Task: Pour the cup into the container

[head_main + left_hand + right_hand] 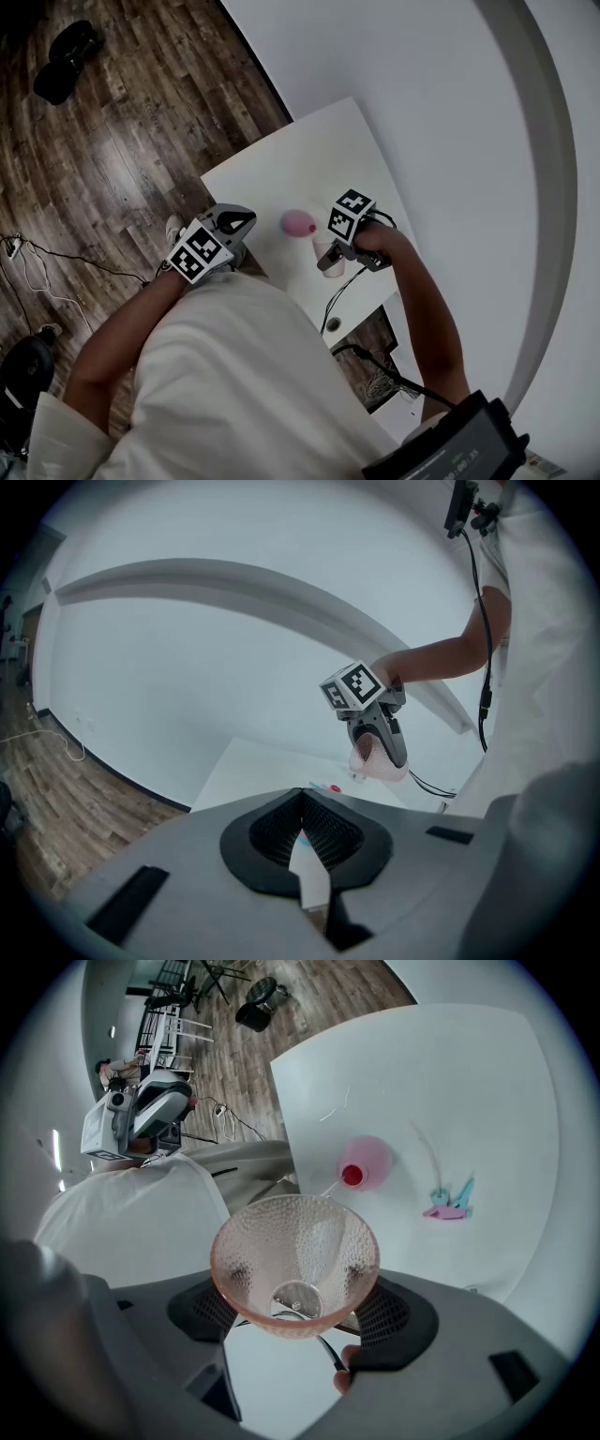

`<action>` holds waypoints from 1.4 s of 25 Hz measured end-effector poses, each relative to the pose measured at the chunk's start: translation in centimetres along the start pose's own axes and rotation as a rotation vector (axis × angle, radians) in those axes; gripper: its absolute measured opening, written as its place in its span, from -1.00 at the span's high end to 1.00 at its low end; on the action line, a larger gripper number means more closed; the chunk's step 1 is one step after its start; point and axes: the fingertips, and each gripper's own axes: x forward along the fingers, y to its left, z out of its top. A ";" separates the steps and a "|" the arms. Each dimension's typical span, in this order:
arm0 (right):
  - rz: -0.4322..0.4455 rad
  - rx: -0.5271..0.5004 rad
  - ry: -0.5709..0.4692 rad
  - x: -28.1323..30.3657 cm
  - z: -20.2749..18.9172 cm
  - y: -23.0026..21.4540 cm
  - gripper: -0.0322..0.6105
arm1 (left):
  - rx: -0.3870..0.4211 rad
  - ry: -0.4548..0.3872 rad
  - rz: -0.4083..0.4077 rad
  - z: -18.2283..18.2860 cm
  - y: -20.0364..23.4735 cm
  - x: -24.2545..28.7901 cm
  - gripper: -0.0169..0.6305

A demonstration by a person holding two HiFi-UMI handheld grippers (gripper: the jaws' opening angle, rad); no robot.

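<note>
**Cup**: pink, dimpled, see-through, flaring wide from a small base. It is clamped low on its body between the two jaws of the right gripper, one pad on each side, with its mouth facing up toward that gripper's camera. It hangs over the near part of the table.

**Container**: pink and rounded, with a red opening on top. It stands on the table beyond the cup, apart from it and not touching it. In the head view it sits just left of the right gripper's marker cube.

**Left gripper**: jaws pressed together with nothing between them. It is held off the table's left edge, over the wooden floor, and points toward the right gripper.

**Table**: white, set against a white wall.

**Small object**: teal and pink, lying on the table to the right of the container and well apart from it. Its kind cannot be made out.

**Cable**: black, hanging over the table's near edge below the right gripper.

**Person**: white top, bare forearms, one gripper in each hand.
</note>
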 end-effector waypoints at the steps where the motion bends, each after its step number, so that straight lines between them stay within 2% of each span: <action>1: 0.000 0.000 0.002 0.0 0.0 0.0 -0.24 | 0.000 -0.001 0.001 0.0 0.1 0.0 0.91; 35: 0.013 0.000 0.045 -0.2 0.1 -0.3 -0.24 | -0.006 0.002 0.005 -0.3 0.3 0.1 0.91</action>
